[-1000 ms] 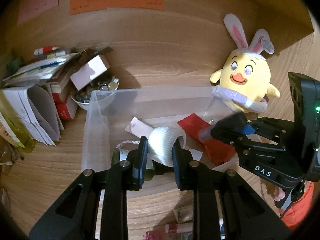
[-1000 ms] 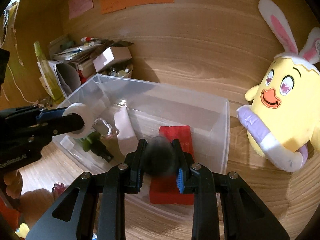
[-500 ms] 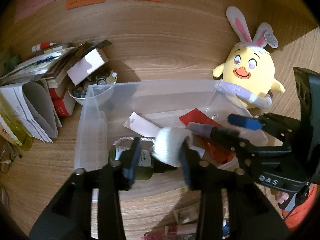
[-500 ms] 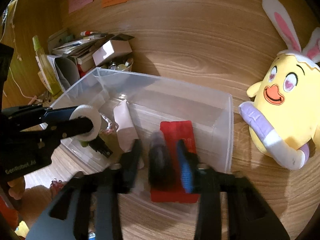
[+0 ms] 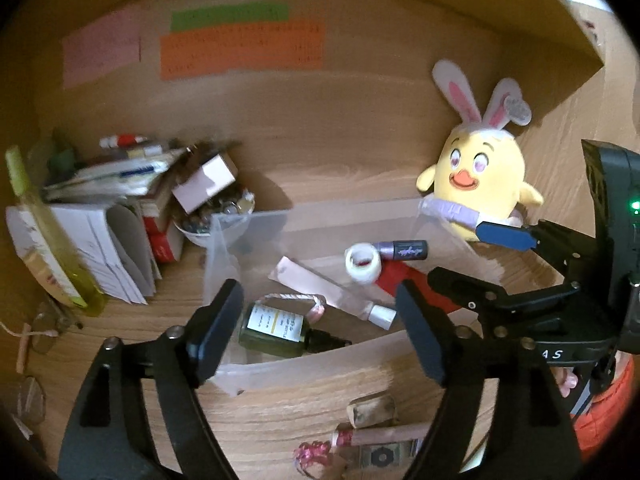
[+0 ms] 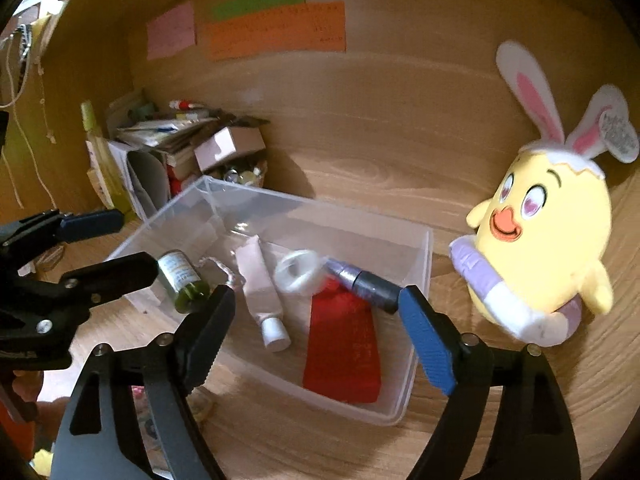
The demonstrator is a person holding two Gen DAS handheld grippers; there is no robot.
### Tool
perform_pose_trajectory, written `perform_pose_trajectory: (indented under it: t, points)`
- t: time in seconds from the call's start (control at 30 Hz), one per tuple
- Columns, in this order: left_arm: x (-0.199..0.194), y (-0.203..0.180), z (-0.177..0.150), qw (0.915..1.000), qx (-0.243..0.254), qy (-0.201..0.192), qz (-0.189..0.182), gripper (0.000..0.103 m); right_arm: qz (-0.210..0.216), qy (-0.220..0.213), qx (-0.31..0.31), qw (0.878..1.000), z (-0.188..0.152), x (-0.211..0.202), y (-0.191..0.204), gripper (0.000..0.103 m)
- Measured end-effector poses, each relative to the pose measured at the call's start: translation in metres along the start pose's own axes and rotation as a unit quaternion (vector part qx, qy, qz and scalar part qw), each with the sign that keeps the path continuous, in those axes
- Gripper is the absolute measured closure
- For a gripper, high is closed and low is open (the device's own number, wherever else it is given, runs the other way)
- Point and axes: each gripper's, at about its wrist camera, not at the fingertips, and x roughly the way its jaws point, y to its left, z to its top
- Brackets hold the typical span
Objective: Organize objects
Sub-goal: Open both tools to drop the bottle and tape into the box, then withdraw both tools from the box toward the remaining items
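Observation:
A clear plastic bin (image 5: 304, 356) (image 6: 424, 280) sits on the wooden desk. In it lie a white tape roll (image 5: 362, 264) (image 6: 298, 270), a purple tube (image 5: 404, 249) (image 6: 366, 280), a red packet (image 5: 400, 280) (image 6: 344, 348), a pink tube (image 5: 332, 292) (image 6: 260, 288) and a green bottle (image 5: 276, 326) (image 6: 182, 280). My left gripper (image 5: 320, 328) (image 6: 116, 246) hovers over the bin's near left side, jaws opening, nothing between them. My right gripper (image 6: 320, 328) (image 5: 476, 260) hovers over the bin's right part, jaws opening and empty too.
A yellow chick plush with rabbit ears (image 5: 480, 176) (image 6: 548, 240) stands right of the bin. Stacked papers and books (image 5: 100, 216), a small box (image 5: 204, 186) and a bowl of small bits (image 5: 208, 220) crowd the back left. Rolled paper items (image 5: 376, 432) lie in front of the bin.
Both grippers opened and rose a little. The tape roll fell out of the left gripper and the purple tube out of the right; both now lie in the bin.

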Motion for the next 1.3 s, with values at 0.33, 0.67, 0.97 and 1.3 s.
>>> perform_pose_trajectory:
  t: [0.33,0.67,0.97,1.3]
  points:
    - [-0.038,0.005,-0.011,0.9995,0.007,-0.024,0.017,0.008,-0.002,-0.040,-0.024,0.999,-0.006,-0.044,0.021,0.014]
    - [-0.048,0.018,-0.040,0.9996,-0.005,-0.004,0.026,0.007,-0.001,-0.046,-0.028,0.999,-0.031,-0.062,0.034,0.010]
    - [-0.041,0.039,-0.075,0.9983,-0.017,0.038,0.040,0.007,0.012,-0.004,-0.013,1.000,-0.061,-0.055,0.037,0.010]
    - [-0.021,0.038,-0.105,0.9956,-0.021,0.090,0.018,0.007,0.020,0.052,-0.001,0.998,-0.093,-0.033,0.042,0.010]
